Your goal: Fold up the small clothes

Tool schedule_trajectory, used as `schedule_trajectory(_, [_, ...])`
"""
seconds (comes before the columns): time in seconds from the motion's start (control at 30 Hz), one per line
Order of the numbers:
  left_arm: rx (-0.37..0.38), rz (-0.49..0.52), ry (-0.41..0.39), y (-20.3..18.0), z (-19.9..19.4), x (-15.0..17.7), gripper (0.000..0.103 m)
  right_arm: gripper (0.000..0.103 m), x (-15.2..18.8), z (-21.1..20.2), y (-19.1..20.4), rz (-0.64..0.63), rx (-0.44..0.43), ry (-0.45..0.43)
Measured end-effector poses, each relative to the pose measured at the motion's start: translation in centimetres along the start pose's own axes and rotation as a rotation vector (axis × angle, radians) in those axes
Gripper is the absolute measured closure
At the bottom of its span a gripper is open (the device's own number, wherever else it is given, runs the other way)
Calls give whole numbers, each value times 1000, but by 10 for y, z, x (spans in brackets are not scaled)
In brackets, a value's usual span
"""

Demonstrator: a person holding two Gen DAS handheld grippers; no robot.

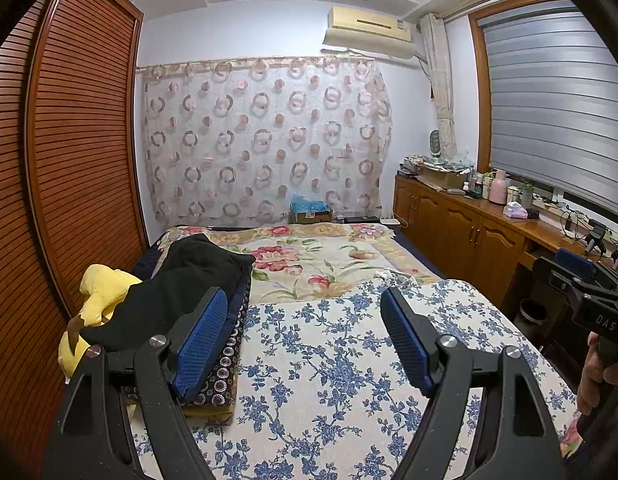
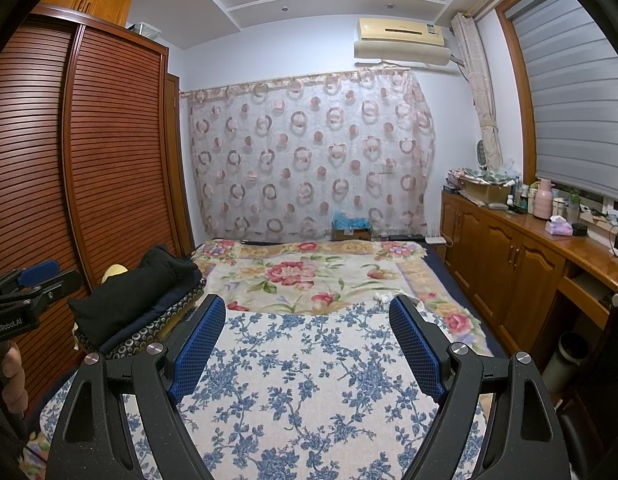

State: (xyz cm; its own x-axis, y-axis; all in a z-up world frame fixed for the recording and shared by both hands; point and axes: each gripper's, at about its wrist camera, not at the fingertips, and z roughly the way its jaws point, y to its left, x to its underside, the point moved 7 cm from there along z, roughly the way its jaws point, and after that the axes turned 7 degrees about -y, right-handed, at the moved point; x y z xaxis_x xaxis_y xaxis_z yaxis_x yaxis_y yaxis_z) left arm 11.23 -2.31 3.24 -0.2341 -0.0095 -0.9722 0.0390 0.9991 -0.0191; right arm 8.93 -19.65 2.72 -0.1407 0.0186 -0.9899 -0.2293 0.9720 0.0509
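Left wrist fisheye: looking forward and slightly downward along the blue-padded black left hand-held gripper (image 1: 305,336), low and close over the blue-flowered cream bed cover (image 1: 333,364), toward the circle-patterned sheer curtain (image 1: 265,136) on the far wall. Right wrist fisheye: set just to the right, facing the same way along the right hand-held gripper (image 2: 307,344), equally close over the cover. Shared by both: bed, curtain, slatted brown wooden wardrobe (image 1: 69,152) at left, stacked dark folded clothes (image 1: 181,292), long wooden bench (image 1: 469,220) under the grey window blind (image 1: 549,112). Each hand-held gripper caught at the other view's edge.
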Motion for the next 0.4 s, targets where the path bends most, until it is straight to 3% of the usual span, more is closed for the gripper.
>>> schedule_trajectory(0.4, [0,1,-2,2,-2,0,23,18,0,-1,-2,0,-5,0])
